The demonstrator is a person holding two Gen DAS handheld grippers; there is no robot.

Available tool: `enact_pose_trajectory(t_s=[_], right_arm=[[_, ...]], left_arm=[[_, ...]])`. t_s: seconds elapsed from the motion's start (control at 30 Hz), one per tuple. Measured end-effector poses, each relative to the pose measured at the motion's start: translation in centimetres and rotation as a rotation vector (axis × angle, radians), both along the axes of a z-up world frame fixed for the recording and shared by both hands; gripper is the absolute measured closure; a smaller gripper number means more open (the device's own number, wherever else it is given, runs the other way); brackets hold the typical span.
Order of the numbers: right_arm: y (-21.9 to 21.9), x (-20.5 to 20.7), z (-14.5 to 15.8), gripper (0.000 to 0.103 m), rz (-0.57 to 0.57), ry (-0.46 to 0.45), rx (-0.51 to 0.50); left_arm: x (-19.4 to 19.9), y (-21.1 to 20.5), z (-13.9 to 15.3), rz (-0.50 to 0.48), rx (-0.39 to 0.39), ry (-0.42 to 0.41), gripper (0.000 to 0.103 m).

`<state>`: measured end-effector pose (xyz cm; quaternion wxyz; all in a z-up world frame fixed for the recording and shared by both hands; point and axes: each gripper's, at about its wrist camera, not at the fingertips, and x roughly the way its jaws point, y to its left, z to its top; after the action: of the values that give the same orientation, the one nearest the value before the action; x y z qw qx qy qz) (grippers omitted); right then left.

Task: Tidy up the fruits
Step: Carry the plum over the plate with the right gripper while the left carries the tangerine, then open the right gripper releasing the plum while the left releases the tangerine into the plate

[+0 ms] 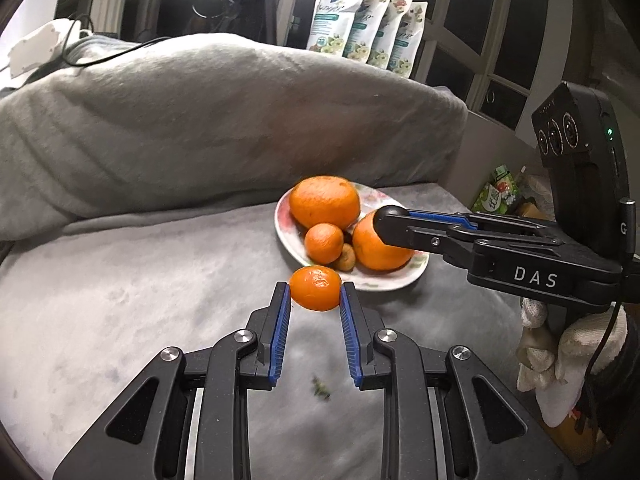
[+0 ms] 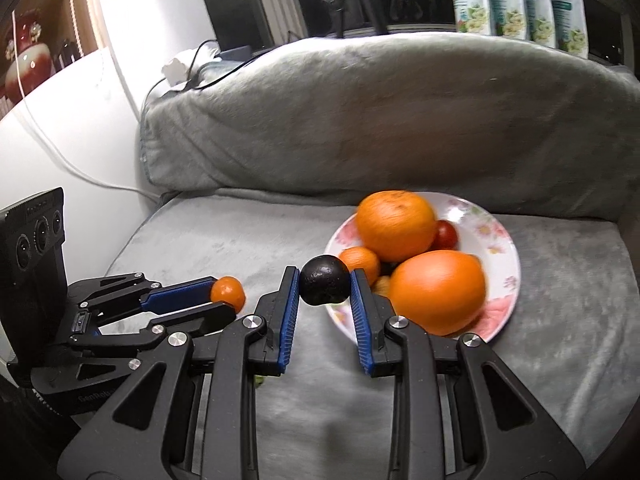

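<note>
Grey sofa (image 1: 200,128), dark windows (image 1: 500,40)

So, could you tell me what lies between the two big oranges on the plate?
In the right wrist view, a small red fruit sits between the big oranges on the plate.

The left gripper (image 1: 315,289) pinches a small orange fruit (image 1: 316,288) between its blue pads, and the right gripper (image 2: 325,286) (a white-gloved hand (image 1: 560,356) holds it) pinches a round dark fruit (image 2: 324,286), both tilted downward.
</note>
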<state>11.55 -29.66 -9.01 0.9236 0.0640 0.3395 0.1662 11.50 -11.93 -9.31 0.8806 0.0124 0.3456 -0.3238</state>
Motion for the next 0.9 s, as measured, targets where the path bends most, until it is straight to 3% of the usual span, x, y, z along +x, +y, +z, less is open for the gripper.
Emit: enact_pose_trajectory(t_s=[0.57,0.9], right_arm=[[-7.6,2.6,0.3,0.076,-0.112,0.004,0.062],[-9.2,4.8,-0.7,0.076,-0.133,0.029,0.058]], left_arm=[[1.1,-4.4,0.0,-0.060,0.022,0.003,0.080],[1.4,-6.2,-0.7,-0.081,0.055,0.013,0.080]])
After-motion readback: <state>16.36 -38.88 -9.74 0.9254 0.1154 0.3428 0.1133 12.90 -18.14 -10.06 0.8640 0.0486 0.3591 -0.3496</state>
